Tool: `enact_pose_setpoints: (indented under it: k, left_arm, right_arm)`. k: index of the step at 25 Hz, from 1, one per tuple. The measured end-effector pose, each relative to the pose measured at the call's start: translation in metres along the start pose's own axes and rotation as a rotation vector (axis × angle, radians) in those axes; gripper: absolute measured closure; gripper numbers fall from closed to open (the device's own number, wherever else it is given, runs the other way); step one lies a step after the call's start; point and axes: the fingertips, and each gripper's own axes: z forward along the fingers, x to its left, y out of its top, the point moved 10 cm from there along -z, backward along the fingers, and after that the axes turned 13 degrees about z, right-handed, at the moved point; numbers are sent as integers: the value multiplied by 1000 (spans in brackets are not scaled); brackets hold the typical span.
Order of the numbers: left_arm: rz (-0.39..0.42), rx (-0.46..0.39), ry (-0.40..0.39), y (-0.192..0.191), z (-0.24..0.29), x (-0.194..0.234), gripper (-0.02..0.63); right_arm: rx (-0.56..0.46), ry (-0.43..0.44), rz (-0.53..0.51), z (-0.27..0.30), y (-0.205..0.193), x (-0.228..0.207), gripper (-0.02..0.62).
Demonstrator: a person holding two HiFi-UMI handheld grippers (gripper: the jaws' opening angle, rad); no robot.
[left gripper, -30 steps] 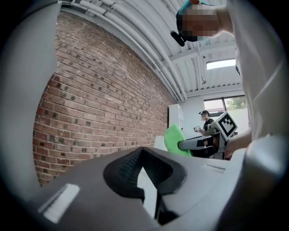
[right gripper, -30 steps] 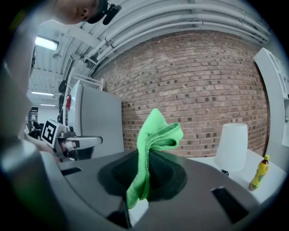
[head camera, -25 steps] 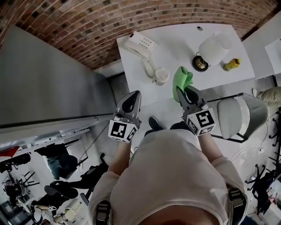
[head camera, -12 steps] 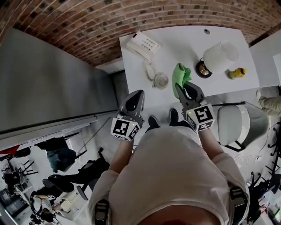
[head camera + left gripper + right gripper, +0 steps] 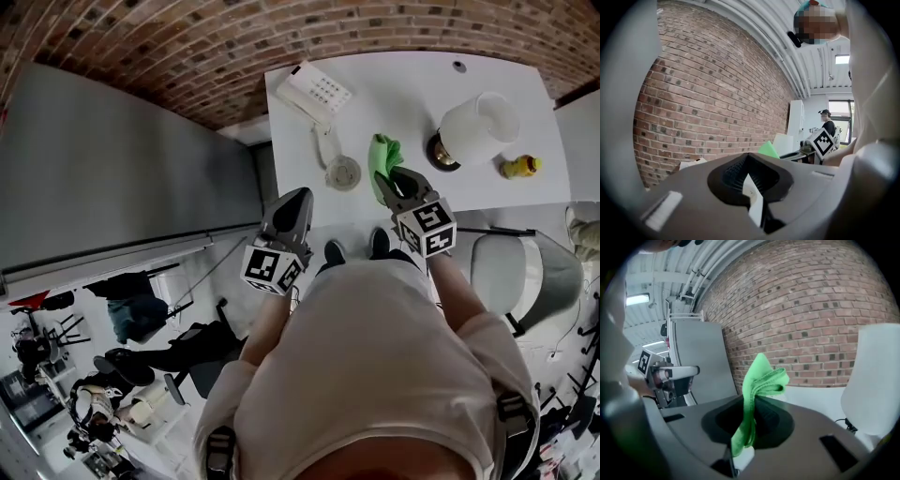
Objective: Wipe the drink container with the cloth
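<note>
My right gripper is shut on a bright green cloth, which sticks up from the jaws over the near edge of the white table. A large white translucent container stands on a dark round base, right of the cloth and apart from it; its side fills the right of the right gripper view. A small round lidded cup sits just left of the cloth. My left gripper is shut and holds nothing, short of the table's near left corner.
A white desk phone with a cord lies at the table's far left. A small yellow object rests at the near right. A brick wall runs behind the table; a grey chair stands to my right.
The table has come nearer and both grippers have shifted toward it. The right gripper with the cloth now reaches over the table's near edge.
</note>
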Motion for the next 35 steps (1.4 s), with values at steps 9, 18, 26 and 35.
enact_pose_setpoints:
  k: [9,18,26,35]
  left_arm:
    - [-42,83,44,-15,17,-12,598]
    - [-51,144,4,-47,47,-16,598]
    - [-68,201,-19,-71,73,-5,598]
    - [-2,248,-76,-91,91,-6,598]
  right_arm:
    - [154,80,125,57,-22,-68,541]
    - [295,152,219,122,-57,-105,542]
    - [363,155,383,165,-88,-132,541]
    - [425,154,383,192,-115,-131,541]
